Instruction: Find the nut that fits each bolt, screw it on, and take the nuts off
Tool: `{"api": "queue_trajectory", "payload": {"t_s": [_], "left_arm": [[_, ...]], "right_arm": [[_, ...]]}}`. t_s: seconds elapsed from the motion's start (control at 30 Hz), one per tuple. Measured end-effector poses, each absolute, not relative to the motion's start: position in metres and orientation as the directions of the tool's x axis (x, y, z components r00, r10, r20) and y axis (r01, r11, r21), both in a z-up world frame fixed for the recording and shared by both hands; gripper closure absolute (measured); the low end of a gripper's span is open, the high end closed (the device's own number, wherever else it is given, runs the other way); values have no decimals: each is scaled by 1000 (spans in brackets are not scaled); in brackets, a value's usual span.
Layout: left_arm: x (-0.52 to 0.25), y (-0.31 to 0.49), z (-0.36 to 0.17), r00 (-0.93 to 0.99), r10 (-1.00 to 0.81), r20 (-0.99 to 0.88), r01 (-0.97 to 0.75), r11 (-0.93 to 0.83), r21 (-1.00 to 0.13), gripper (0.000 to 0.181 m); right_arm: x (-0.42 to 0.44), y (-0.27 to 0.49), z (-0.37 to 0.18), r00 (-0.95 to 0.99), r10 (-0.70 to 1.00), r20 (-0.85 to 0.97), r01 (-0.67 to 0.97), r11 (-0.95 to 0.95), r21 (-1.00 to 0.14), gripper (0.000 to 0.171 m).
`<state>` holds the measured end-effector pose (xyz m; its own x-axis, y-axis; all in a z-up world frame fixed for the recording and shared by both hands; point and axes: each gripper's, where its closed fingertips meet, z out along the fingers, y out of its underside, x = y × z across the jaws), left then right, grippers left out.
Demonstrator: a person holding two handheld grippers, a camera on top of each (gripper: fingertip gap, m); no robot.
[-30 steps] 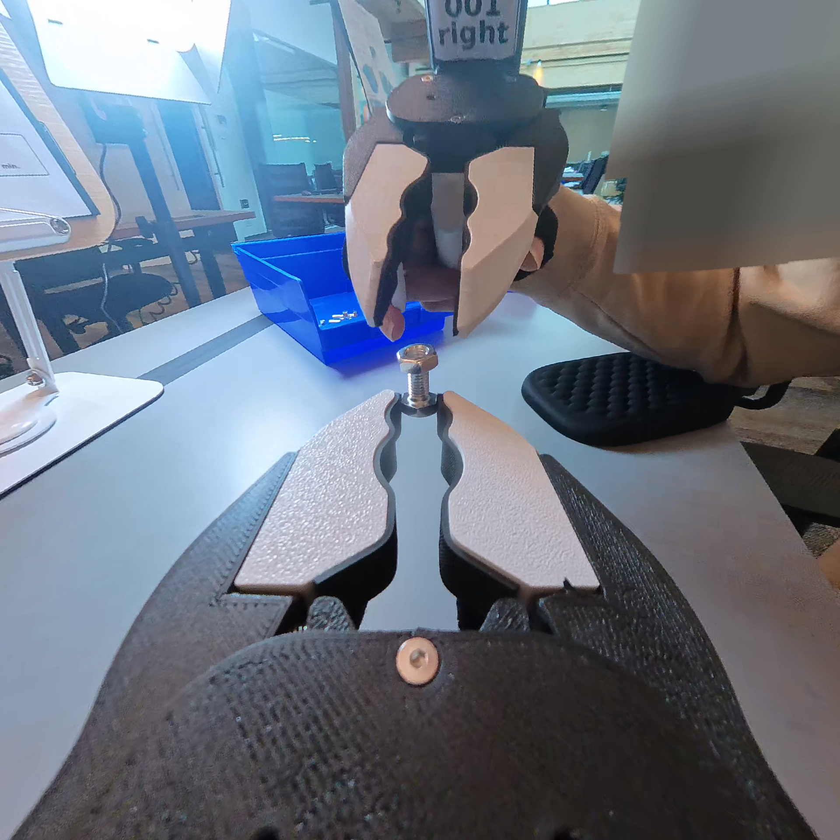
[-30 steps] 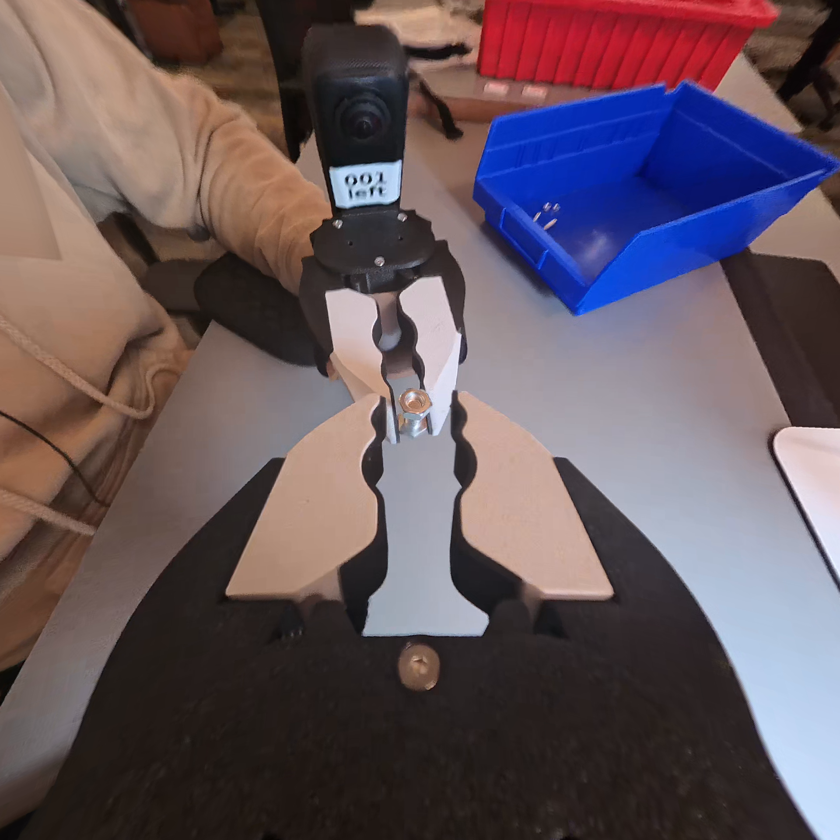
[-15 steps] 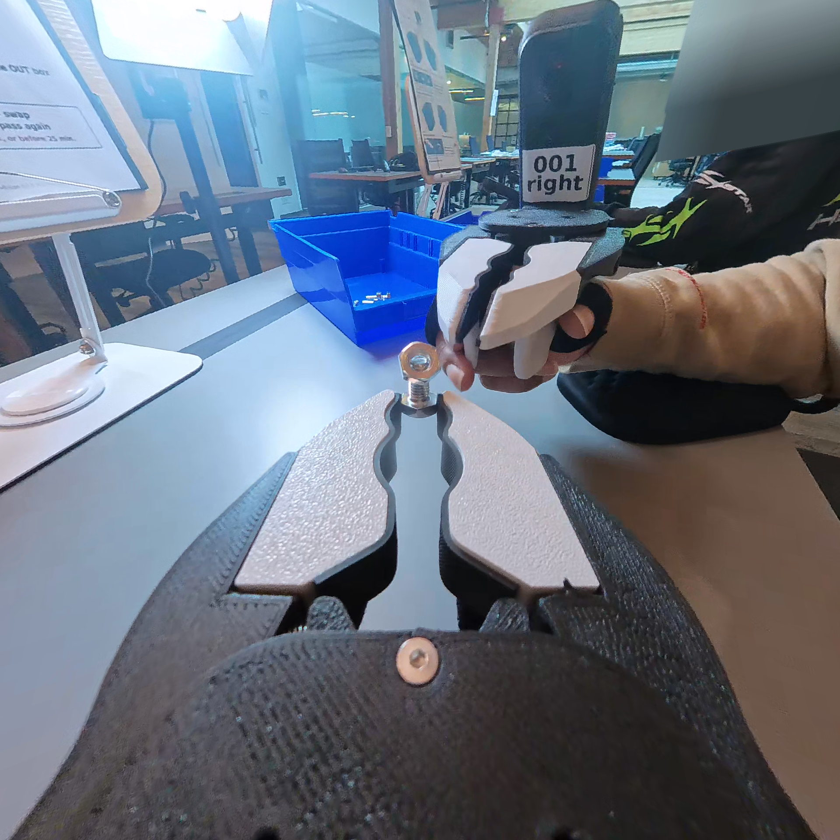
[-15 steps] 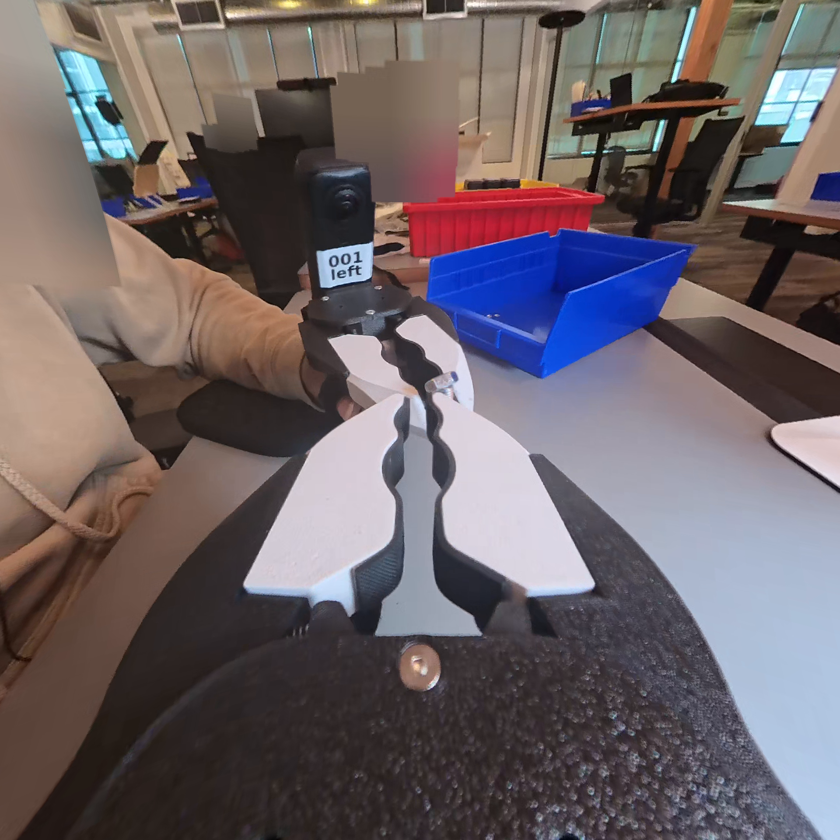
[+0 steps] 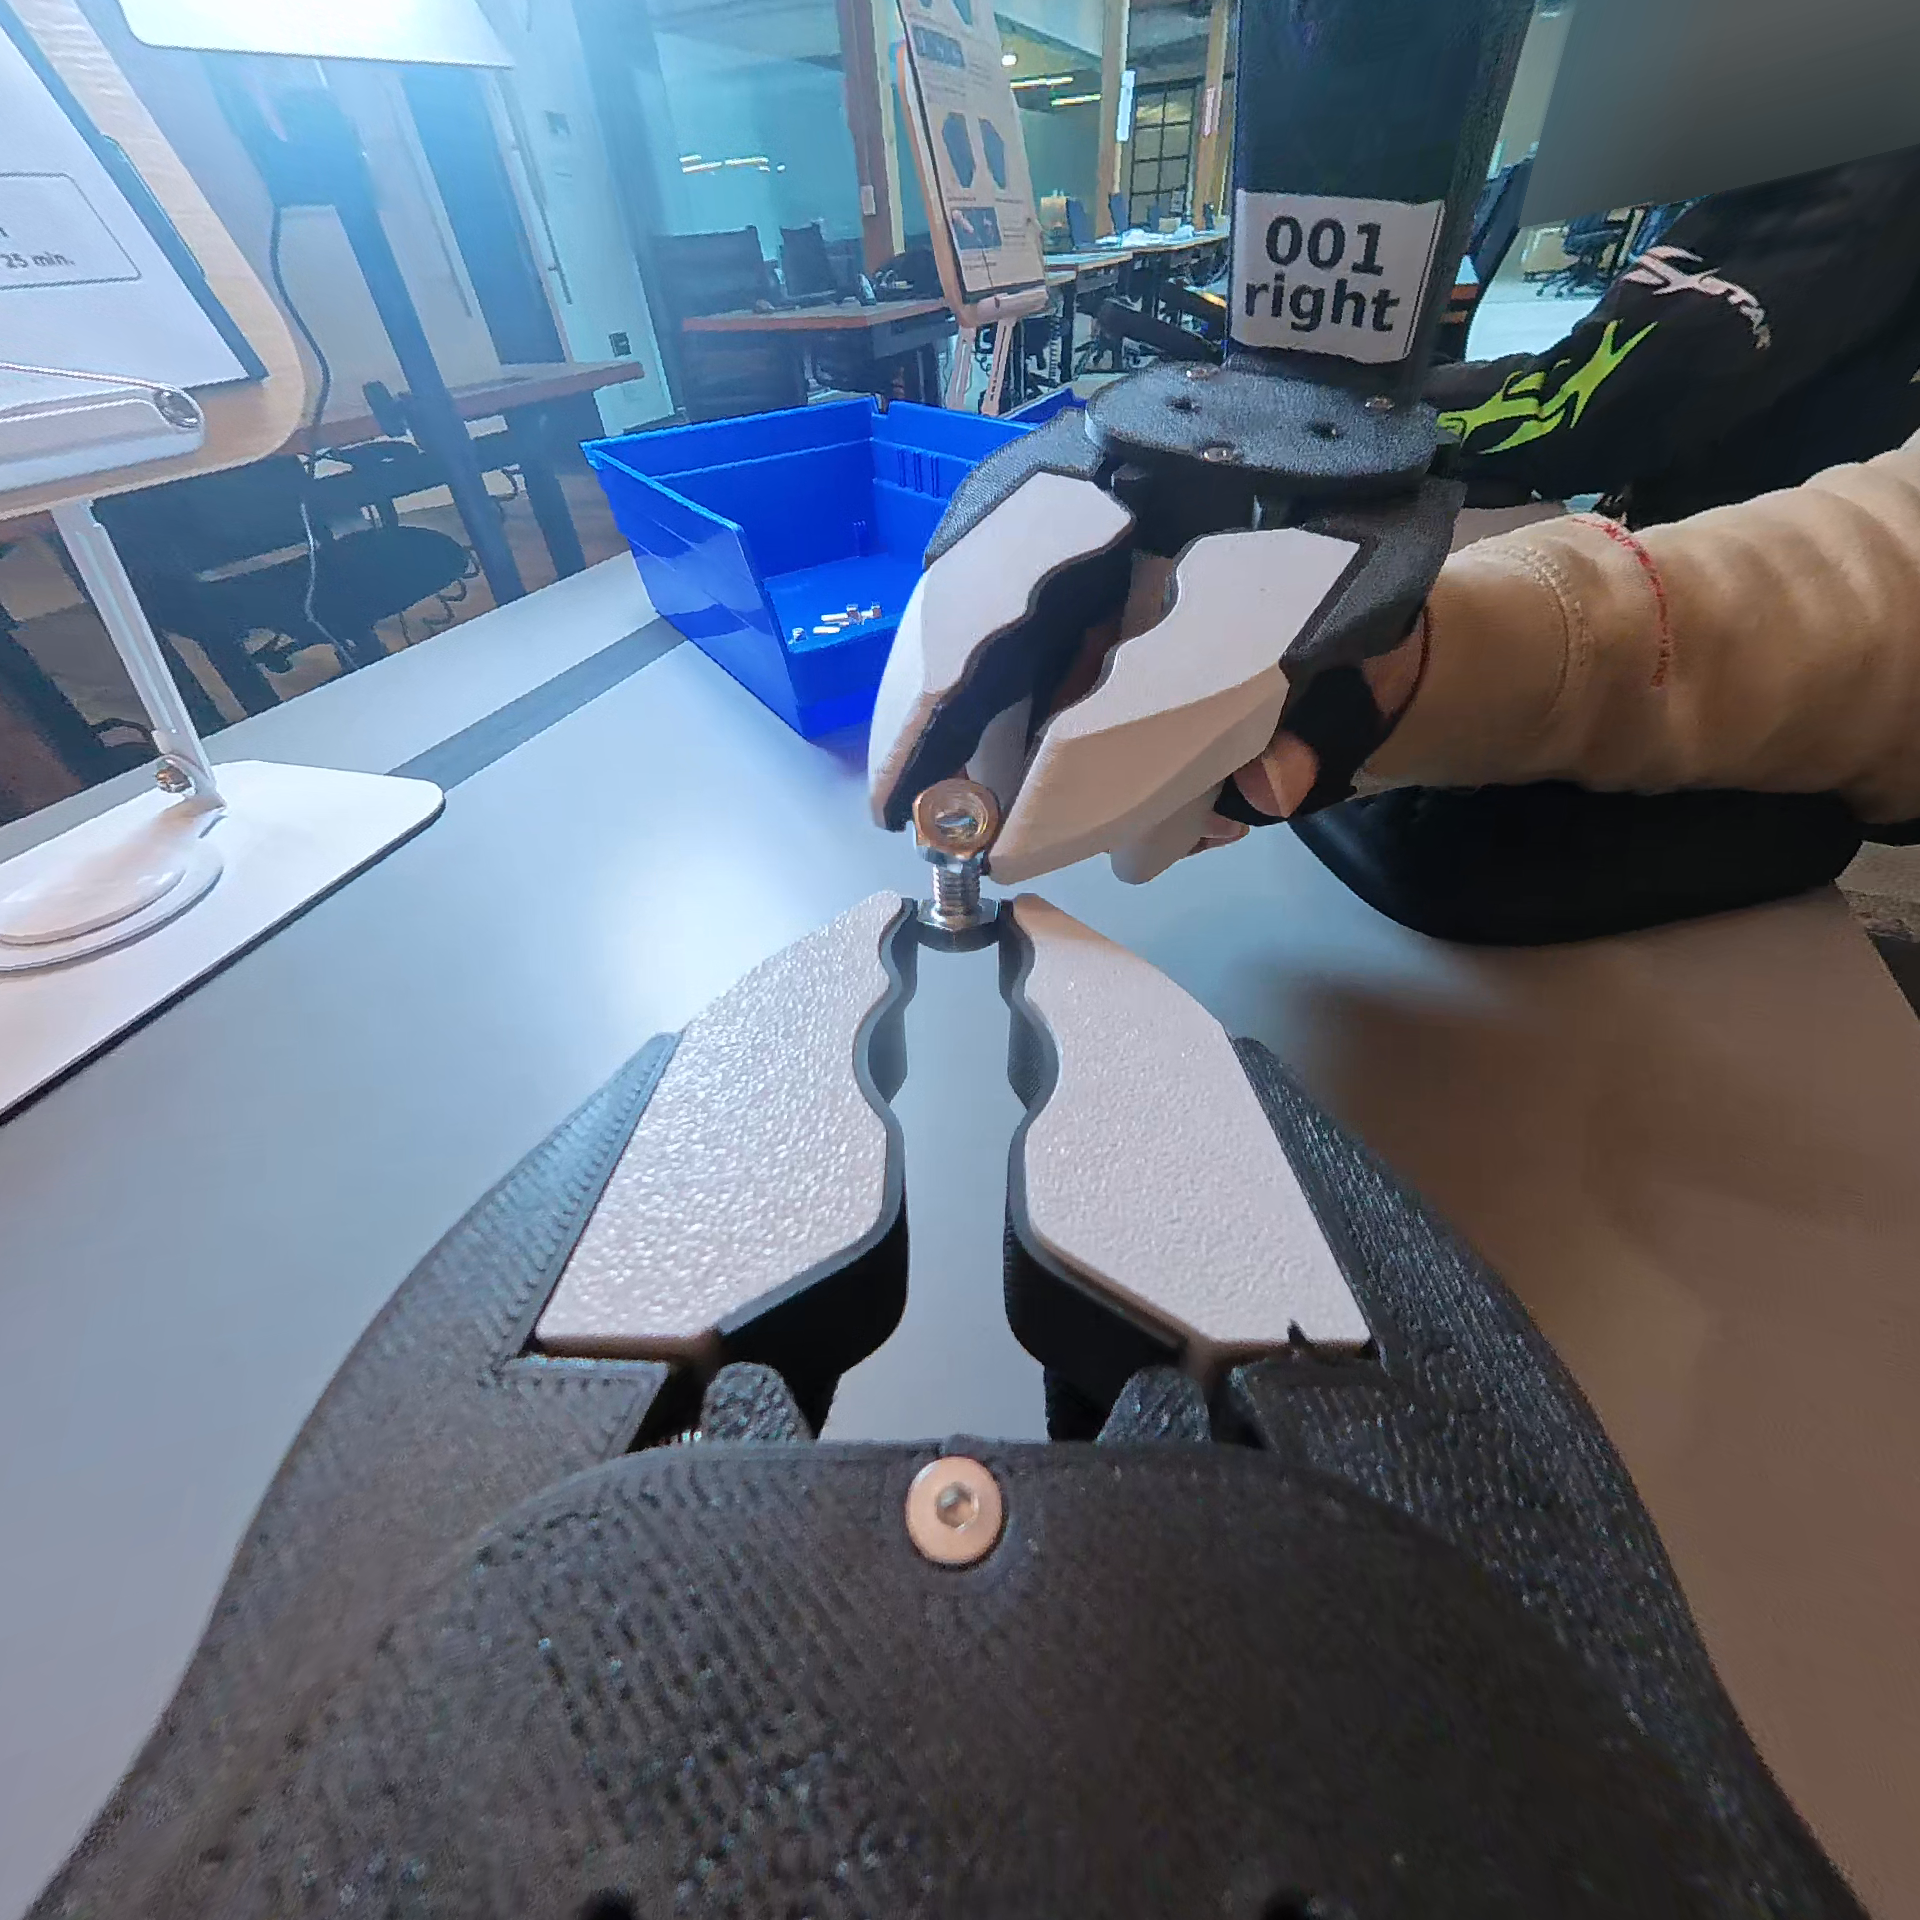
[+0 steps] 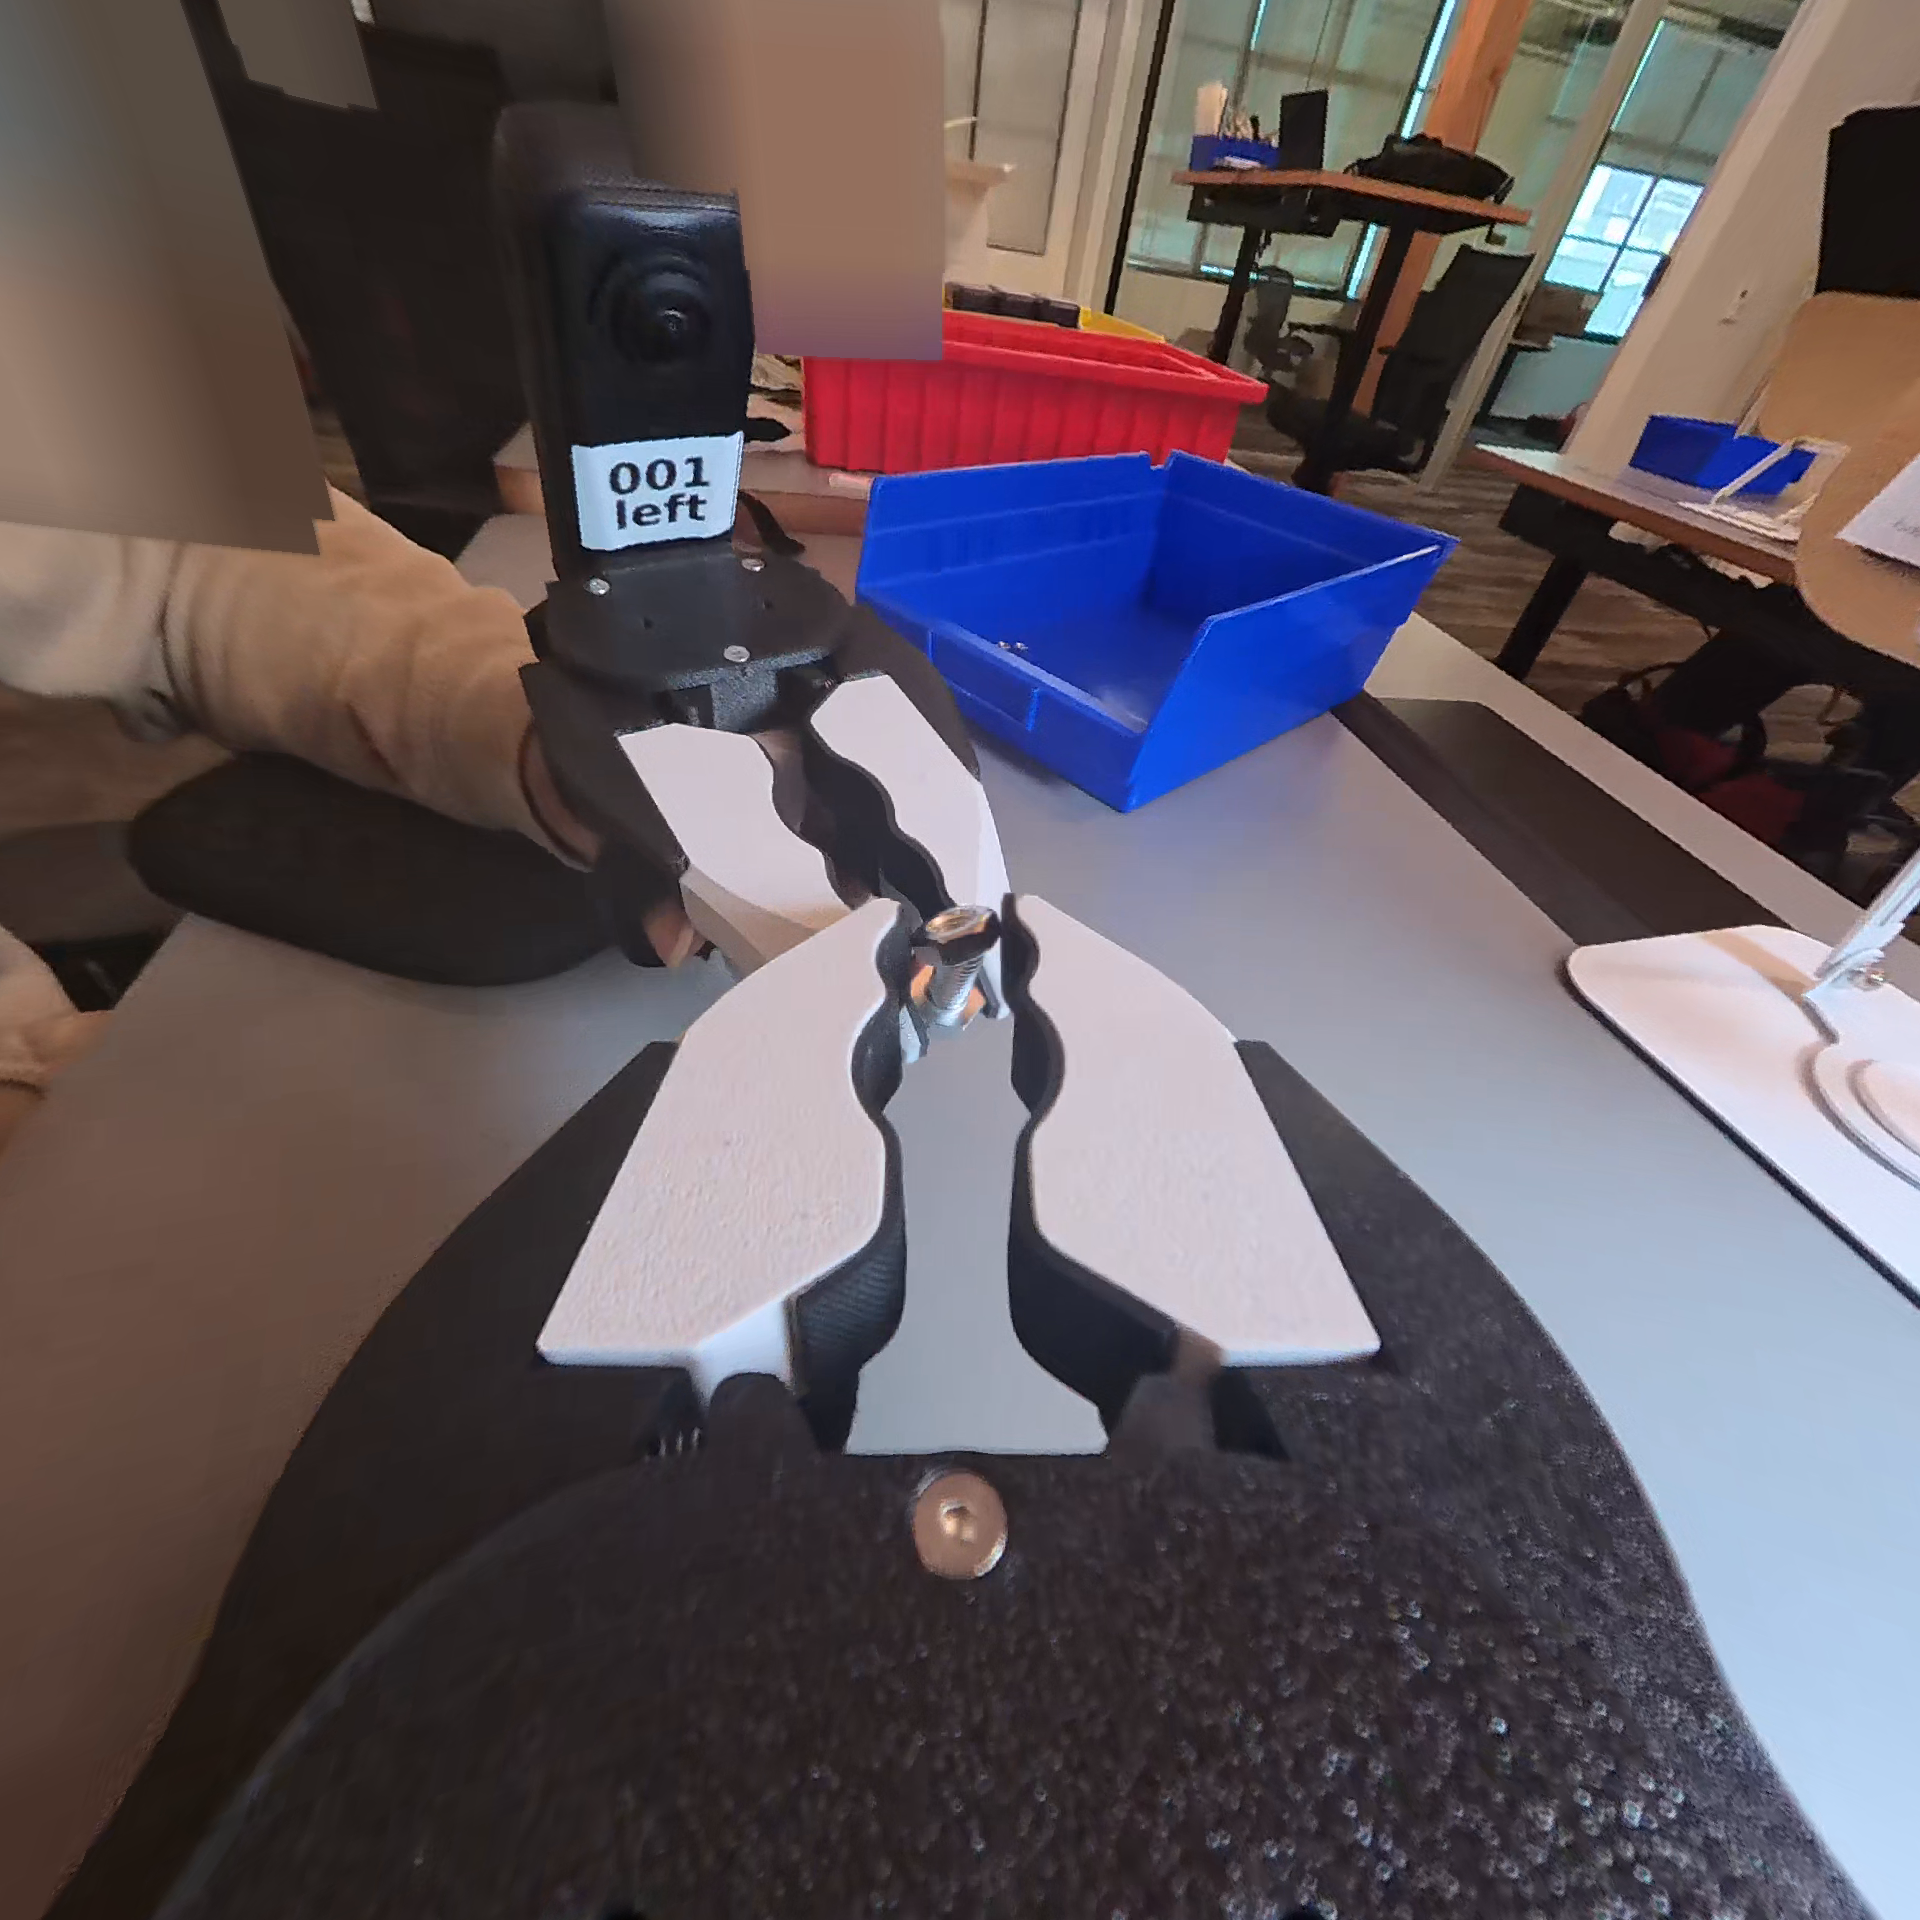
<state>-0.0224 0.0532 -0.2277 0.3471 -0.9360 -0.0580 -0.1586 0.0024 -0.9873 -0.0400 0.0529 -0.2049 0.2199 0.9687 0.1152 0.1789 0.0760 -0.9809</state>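
A silver bolt (image 5: 954, 883) stands upright above the grey table (image 5: 364, 1039). My left gripper (image 5: 956, 920) is shut on its head at the bottom. A silver nut (image 5: 954, 816) sits at the top of its thread. My right gripper (image 5: 951, 826) comes in from above right, and its fingertips close on either side of the nut. In the right wrist view the nut (image 6: 958, 925) lies between my right gripper's tips (image 6: 954, 920), with the bolt (image 6: 948, 992) below it and the left gripper (image 6: 935, 1023) holding it from behind.
A blue bin (image 5: 727, 551) with a few small metal parts (image 5: 847, 615) stands behind the bolt; it also shows in the right wrist view (image 6: 1039, 665). A red bin (image 6: 1039, 405) is farther back. There is a white stand base (image 5: 156, 831) at the left and a black wrist pad (image 5: 1558, 862). Both grippers' tips are close together, under 4 cm apart.
The right gripper swung from above the bolt to its right side, nearly closed, then came back onto the nut. The left gripper kept hold of the bolt.
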Motion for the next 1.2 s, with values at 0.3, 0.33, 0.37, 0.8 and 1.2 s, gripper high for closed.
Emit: {"api": "queue_trajectory", "payload": {"t_s": [0.3,0.33,0.37,0.8,1.2], "left_arm": [[-24,42,-203,282,-959,-12,3,13,-1000,167],[-24,42,-203,282,-959,-17,3,19,-1000,167],[-24,41,-203,279,-960,-21,2,23,-1000,167],[-13,39,-223,284,-950,-128,-135,93,-987,167],[-8,35,-227,258,-962,-85,-125,53,-991,167]], "right_arm": [[-39,43,-179,93,980,-176,-81,-168,-982,155],[-40,42,-180,93,982,-162,-64,-157,-986,155],[-41,41,-180,95,985,-145,-44,-141,-989,155],[-28,37,-205,124,988,-96,433,-141,-891,156],[-24,34,-210,146,987,-68,537,-137,-833,155]]}}
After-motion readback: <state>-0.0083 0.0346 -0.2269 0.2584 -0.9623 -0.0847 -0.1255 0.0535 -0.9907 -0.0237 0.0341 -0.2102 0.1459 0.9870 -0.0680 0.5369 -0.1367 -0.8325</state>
